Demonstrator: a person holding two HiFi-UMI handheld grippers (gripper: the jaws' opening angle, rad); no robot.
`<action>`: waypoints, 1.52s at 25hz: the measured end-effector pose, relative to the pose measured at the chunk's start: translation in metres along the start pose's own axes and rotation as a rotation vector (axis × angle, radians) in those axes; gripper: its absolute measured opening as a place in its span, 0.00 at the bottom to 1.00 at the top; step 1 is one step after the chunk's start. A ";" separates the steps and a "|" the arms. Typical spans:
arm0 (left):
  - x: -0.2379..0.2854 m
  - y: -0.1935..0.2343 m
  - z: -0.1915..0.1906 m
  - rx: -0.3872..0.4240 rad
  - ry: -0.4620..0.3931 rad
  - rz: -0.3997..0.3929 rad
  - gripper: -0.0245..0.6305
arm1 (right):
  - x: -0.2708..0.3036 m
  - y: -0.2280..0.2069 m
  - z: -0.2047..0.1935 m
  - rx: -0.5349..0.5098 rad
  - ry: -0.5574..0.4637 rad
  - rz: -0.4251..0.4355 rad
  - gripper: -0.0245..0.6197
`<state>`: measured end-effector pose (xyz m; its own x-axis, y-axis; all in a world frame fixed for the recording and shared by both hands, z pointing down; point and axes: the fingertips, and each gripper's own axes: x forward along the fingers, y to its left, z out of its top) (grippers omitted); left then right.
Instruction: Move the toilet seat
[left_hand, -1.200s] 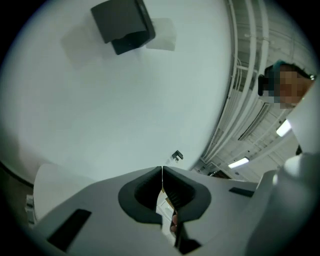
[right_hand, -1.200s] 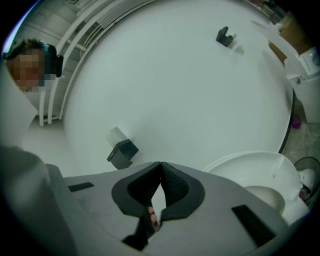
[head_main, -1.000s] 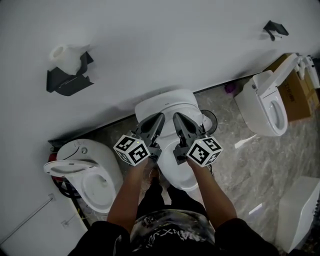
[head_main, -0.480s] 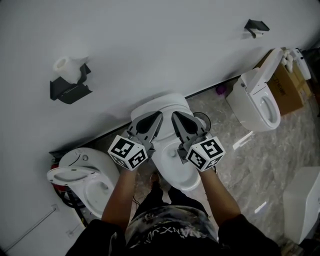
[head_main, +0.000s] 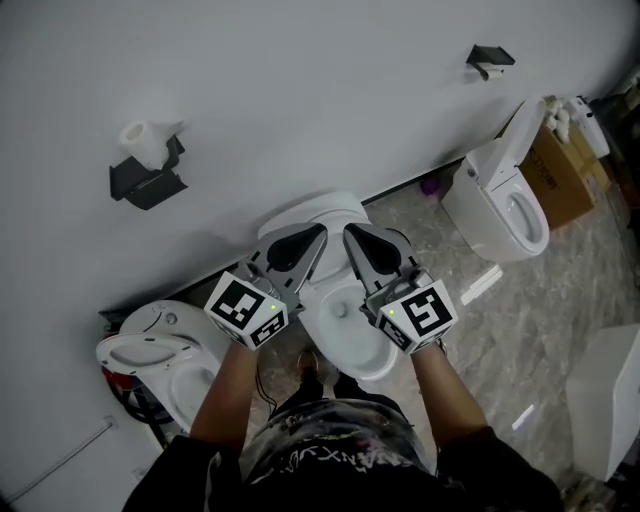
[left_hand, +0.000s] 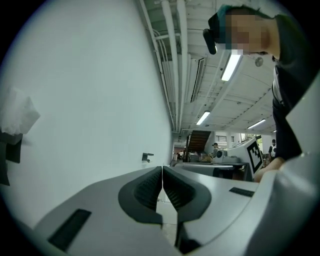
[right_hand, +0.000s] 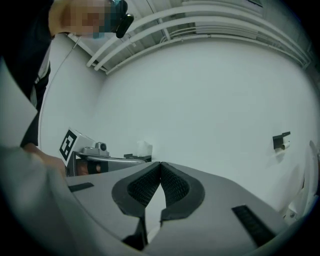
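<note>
The middle toilet (head_main: 345, 335) stands white against the wall below my hands, its bowl showing between my forearms. Its white upper part (head_main: 318, 208) shows just beyond the fingertips; I cannot tell whether that is a raised seat or the tank. My left gripper (head_main: 320, 231) and right gripper (head_main: 349, 231) hover side by side above it, pointing at the wall, both shut with nothing held. In the left gripper view the left gripper (left_hand: 162, 172) faces bare wall with its pads together. The right gripper (right_hand: 160, 167) looks the same in its own view.
A second toilet (head_main: 170, 350) with a half-raised seat stands at the left. A third toilet (head_main: 500, 205) with its lid up is at the right, beside a cardboard box (head_main: 560, 165). A paper-roll holder (head_main: 148, 165) and a small bracket (head_main: 490, 58) hang on the wall.
Both grippers have risen toward the head camera, their marker cubes now larger and rolled outward. The jaws stay shut and empty.
</note>
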<state>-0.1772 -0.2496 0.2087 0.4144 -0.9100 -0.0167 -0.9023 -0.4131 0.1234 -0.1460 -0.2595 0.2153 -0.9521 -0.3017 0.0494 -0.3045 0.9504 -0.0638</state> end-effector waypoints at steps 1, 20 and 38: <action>-0.001 -0.005 0.004 0.003 0.001 -0.011 0.07 | -0.004 0.002 0.004 -0.008 0.000 -0.002 0.05; -0.020 -0.066 0.028 0.071 0.033 -0.136 0.07 | -0.067 0.033 0.046 -0.127 -0.047 -0.040 0.05; -0.018 -0.069 0.019 0.086 0.053 -0.129 0.07 | -0.065 0.036 0.044 -0.144 -0.053 -0.007 0.04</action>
<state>-0.1251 -0.2051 0.1819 0.5309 -0.8470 0.0261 -0.8472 -0.5298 0.0386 -0.0958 -0.2092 0.1660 -0.9512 -0.3085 -0.0031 -0.3077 0.9481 0.0806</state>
